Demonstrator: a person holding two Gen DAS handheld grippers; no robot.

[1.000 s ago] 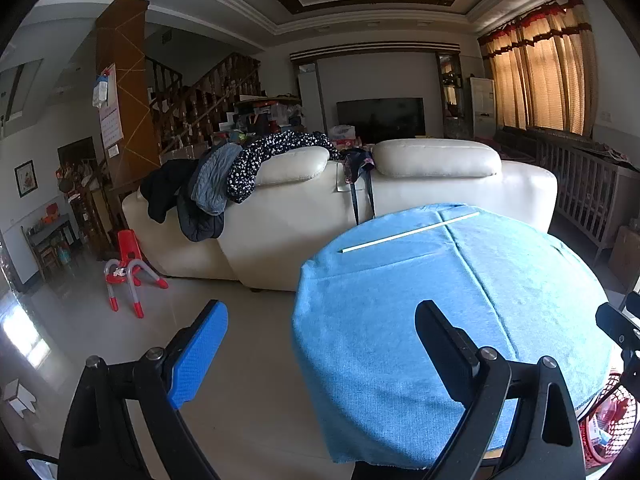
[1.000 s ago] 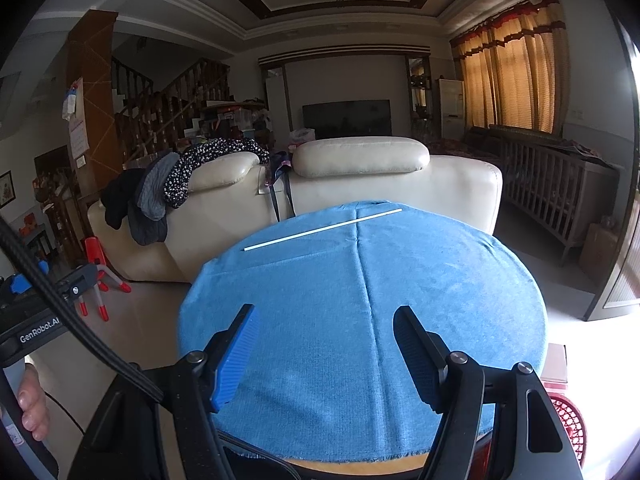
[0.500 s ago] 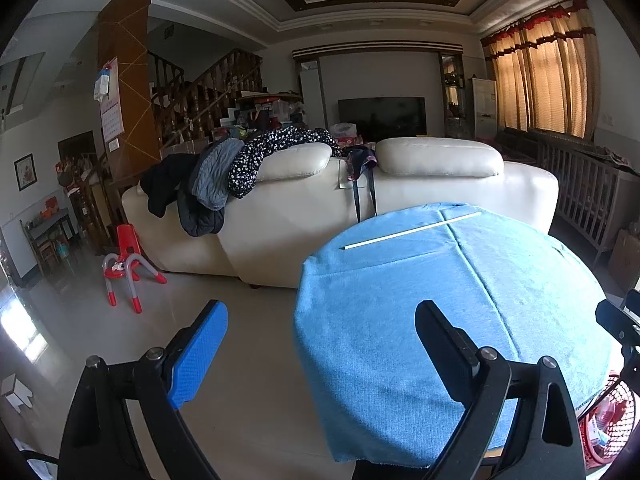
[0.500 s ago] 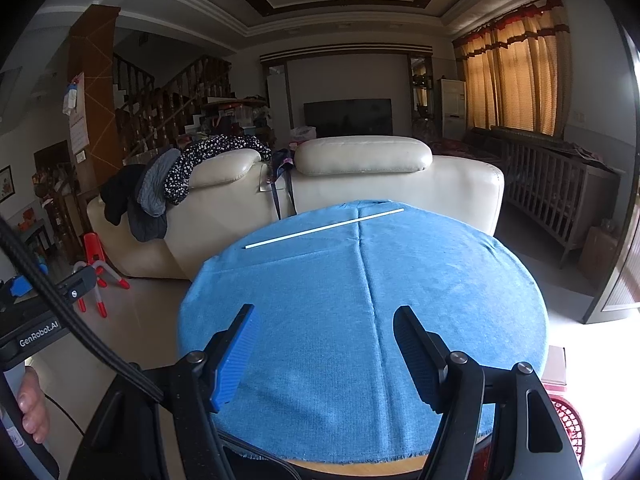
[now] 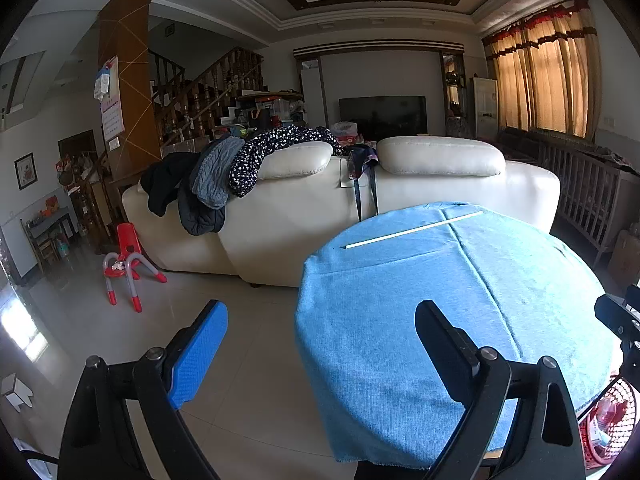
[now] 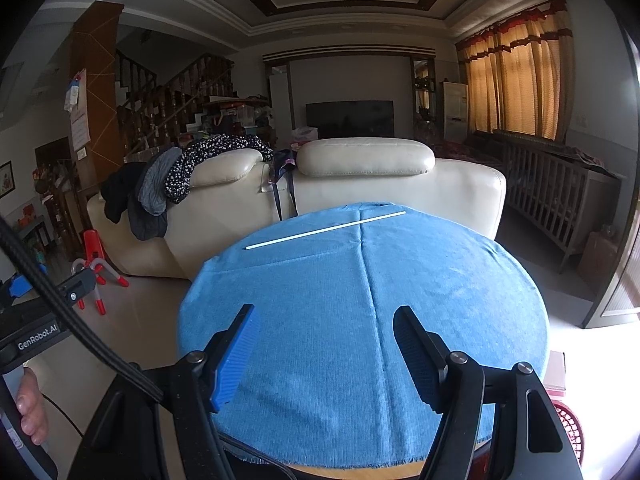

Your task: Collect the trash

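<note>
1. Two red mesh baskets, or one seen twice, cut off at the lower right edge: basket point(image 5: 612, 420) in the left wrist view, with some unclear pale scraps inside; only a sliver point(image 6: 568, 426) in the right wrist view, contents not visible.
2. Table edge mostly hidden under a blue cloth point(image 6: 360, 320); only a thin wooden strip showing beneath the near hem.
3. Part of a hand point(image 6: 30, 412) cut off at the lower left of the right wrist view, wrapped round a dark handle.
4. Left gripper point(image 5: 320, 352) spread wide, nothing between the fingers; left finger over bare floor, right finger over the cloth.
5. Right gripper point(image 6: 326, 354) spread moderately wide, nothing held, both fingers above the near part of the cloth.
6. Long thin white stick point(image 6: 326, 230) lying flat on the far side of the cloth, well beyond both fingertips, slanting up to the right; ahead and right of the left gripper's fingers point(image 5: 414, 230).
7. White sofa point(image 6: 360, 184) behind the table, clothes point(image 6: 176, 176) draped over its left backrest.
</note>
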